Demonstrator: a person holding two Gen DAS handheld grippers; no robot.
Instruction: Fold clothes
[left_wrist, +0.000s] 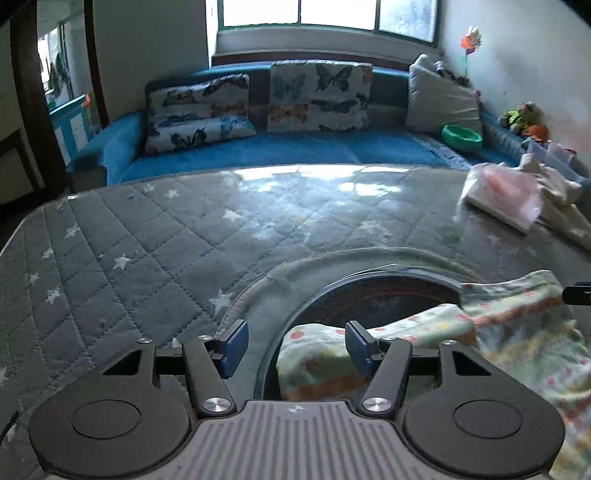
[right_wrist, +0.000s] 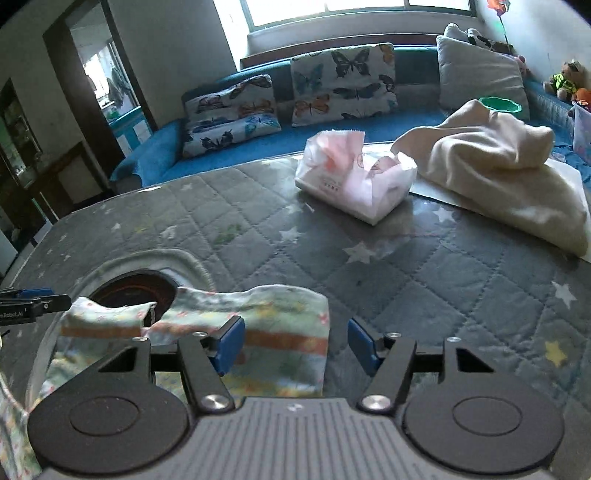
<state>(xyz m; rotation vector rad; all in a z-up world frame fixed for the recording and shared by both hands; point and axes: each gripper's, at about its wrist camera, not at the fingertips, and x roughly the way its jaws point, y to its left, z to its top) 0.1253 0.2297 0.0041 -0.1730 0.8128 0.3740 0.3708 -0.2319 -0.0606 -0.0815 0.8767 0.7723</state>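
Note:
A small pale green patterned garment (left_wrist: 517, 332) with orange bands lies partly folded on the table, over a round dark inset. In the right wrist view the garment (right_wrist: 266, 332) lies under and left of the gripper. My left gripper (left_wrist: 295, 347) is open, with the garment's left end just under its right finger. My right gripper (right_wrist: 295, 343) is open over the garment's right edge, holding nothing. The left gripper's tip (right_wrist: 37, 301) shows at the far left of the right wrist view.
The table (right_wrist: 406, 266) has a grey quilted star cover. A round dark inset (left_wrist: 369, 295) sits near the front. A pink tissue pack (right_wrist: 354, 184) and a cream cloth pile (right_wrist: 498, 166) lie at the back right. A blue sofa (left_wrist: 295, 147) with cushions stands behind.

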